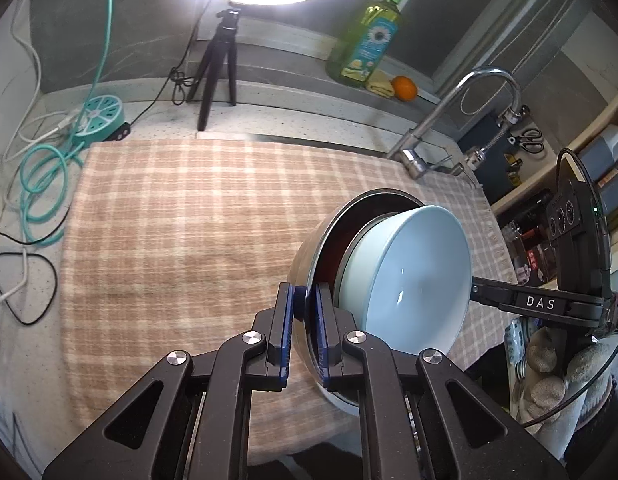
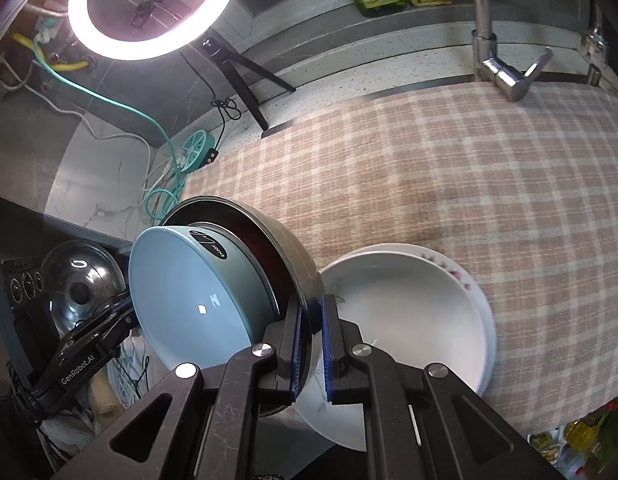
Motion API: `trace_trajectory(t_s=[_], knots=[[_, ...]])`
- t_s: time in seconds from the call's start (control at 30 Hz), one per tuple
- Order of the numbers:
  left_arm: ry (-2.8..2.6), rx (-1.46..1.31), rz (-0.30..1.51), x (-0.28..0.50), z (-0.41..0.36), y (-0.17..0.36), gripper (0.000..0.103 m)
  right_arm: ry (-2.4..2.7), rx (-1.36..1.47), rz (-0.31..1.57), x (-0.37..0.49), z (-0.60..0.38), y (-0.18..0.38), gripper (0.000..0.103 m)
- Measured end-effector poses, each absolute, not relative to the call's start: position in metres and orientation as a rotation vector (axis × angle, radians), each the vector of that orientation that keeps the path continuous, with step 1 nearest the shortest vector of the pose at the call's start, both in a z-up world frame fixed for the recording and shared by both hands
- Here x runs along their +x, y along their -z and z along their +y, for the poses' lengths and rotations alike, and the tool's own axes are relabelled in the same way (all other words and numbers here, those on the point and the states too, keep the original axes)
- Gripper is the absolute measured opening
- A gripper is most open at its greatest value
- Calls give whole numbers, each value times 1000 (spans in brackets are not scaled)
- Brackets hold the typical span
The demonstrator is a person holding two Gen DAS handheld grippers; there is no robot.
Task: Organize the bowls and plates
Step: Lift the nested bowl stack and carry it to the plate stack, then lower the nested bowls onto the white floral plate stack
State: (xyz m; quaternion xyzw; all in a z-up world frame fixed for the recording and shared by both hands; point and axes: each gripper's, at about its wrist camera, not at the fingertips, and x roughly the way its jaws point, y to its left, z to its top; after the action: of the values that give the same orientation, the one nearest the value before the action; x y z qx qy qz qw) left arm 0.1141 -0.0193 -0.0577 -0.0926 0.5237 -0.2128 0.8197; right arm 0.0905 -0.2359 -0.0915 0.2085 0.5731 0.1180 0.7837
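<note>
I have the dark metal bowl [image 1: 309, 248] pinched by its rim from both sides, with the pale blue bowl [image 1: 409, 276] nested inside it; the pair hangs tilted above the checked cloth [image 1: 189, 220], off the worktop. My left gripper [image 1: 305, 312] is clamped almost shut on the rim at one side, my right gripper [image 2: 312, 340] likewise at the opposite side. I judge this the carrying step: the nested bowls are on their way to a resting place. Next I need to keep both hands level together so the blue bowl does not slide out. The stacked white plates [image 2: 409, 312] lie near the cloth's front edge. Beyond the far edge stand the tap [image 1: 461, 120], a ring light [image 2: 149, 12] on its tripod, and a green bottle [image 1: 369, 36].
</note>
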Motion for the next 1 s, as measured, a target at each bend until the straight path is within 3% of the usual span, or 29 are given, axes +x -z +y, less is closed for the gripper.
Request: trace_trajectory(t_s=[1.0], knots=[[438,-239,1209,70,-89,97,9,-215,412,1333,48,-306,130,9]])
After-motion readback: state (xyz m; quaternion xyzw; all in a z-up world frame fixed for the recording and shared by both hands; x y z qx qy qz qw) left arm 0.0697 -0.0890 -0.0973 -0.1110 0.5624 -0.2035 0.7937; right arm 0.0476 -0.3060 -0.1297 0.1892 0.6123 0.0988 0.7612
